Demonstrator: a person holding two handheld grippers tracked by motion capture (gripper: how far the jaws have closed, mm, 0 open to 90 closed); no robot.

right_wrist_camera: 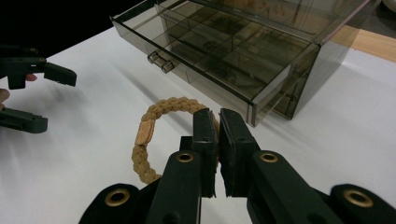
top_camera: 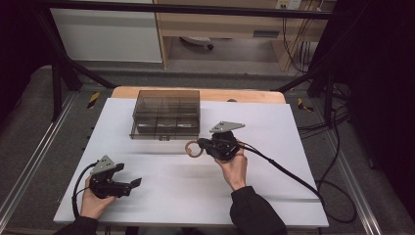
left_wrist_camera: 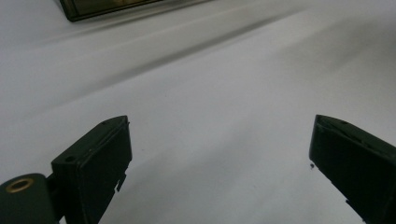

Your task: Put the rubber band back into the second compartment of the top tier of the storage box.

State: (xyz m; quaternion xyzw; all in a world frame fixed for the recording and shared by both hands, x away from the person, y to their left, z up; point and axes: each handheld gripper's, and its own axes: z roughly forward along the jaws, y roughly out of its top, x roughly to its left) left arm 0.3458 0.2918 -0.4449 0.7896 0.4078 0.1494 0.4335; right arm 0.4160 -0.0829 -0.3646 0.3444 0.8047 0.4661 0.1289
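Observation:
A tan braided bracelet point(right_wrist_camera: 149, 128) hangs from my right gripper point(right_wrist_camera: 218, 119), whose jaws are shut on one side of its loop. In the high view the bracelet point(top_camera: 194, 149) is held just above the white table, in front of a smoky clear drawer box point(top_camera: 166, 114). The right gripper point(top_camera: 204, 145) points left there. The box's drawer point(right_wrist_camera: 205, 60) stands pulled out, with several empty compartments and a small knob. My left gripper point(top_camera: 133, 184) rests near the front left of the table, open, with nothing between its jaws point(left_wrist_camera: 219, 158).
The white table top point(top_camera: 274, 171) lies on a wooden board point(top_camera: 244, 95). Cables trail from both grippers, the right one's cable point(top_camera: 288, 174) across the table's right side. Dark frame bars and floor rails surround the table.

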